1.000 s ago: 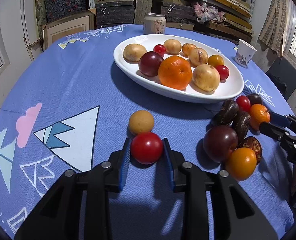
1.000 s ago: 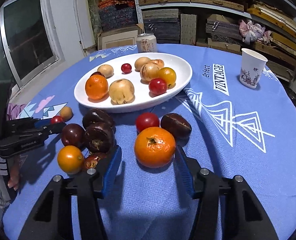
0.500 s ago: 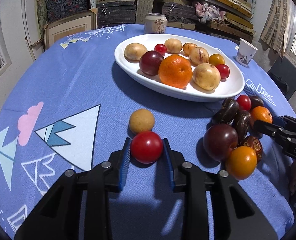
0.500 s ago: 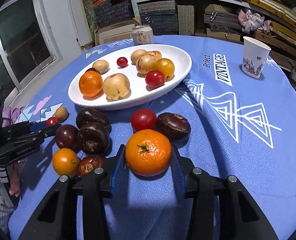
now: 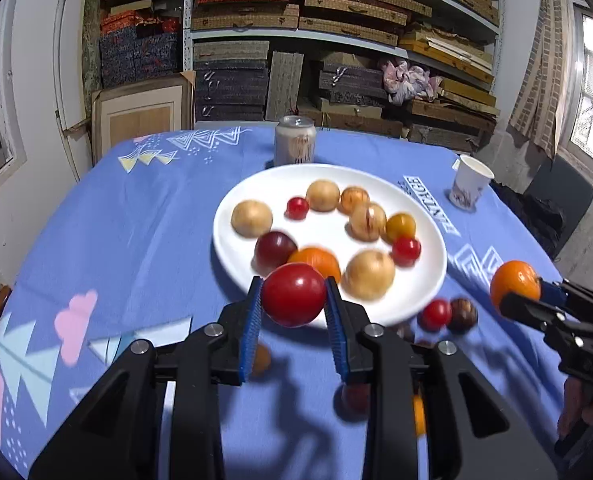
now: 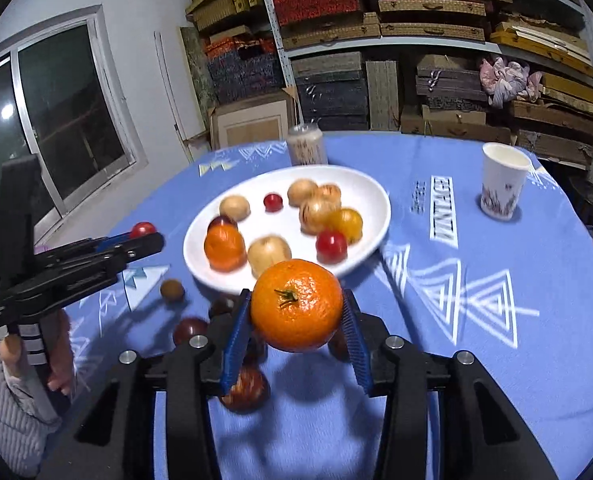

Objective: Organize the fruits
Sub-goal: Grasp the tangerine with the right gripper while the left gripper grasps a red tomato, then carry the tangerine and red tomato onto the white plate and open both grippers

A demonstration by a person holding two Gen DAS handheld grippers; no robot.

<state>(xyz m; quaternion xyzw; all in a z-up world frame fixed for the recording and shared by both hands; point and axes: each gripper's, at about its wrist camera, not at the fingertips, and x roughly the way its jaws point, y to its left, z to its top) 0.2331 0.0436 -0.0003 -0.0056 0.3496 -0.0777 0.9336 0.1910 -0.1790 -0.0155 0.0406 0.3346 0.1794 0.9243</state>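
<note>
My left gripper (image 5: 294,306) is shut on a red tomato (image 5: 293,294) and holds it in the air at the near rim of the white plate (image 5: 432,236). My right gripper (image 6: 296,322) is shut on an orange tangerine (image 6: 296,305), lifted above the cloth in front of the plate (image 6: 372,194). The plate holds several fruits: pale round ones, an orange (image 6: 224,246), small tomatoes, a dark plum (image 5: 274,250). Loose dark and red fruits (image 6: 244,390) lie on the cloth under my right gripper. The tangerine also shows in the left wrist view (image 5: 514,286).
A drink can (image 5: 295,146) stands behind the plate. A paper cup (image 6: 502,184) stands at the right. A small brown fruit (image 6: 172,290) and a tomato and chestnut (image 5: 448,314) lie near the plate. Shelves of boxes fill the background.
Both grippers closed on their fruits and lifted them off the cloth. Both have risen and moved toward the plate.
</note>
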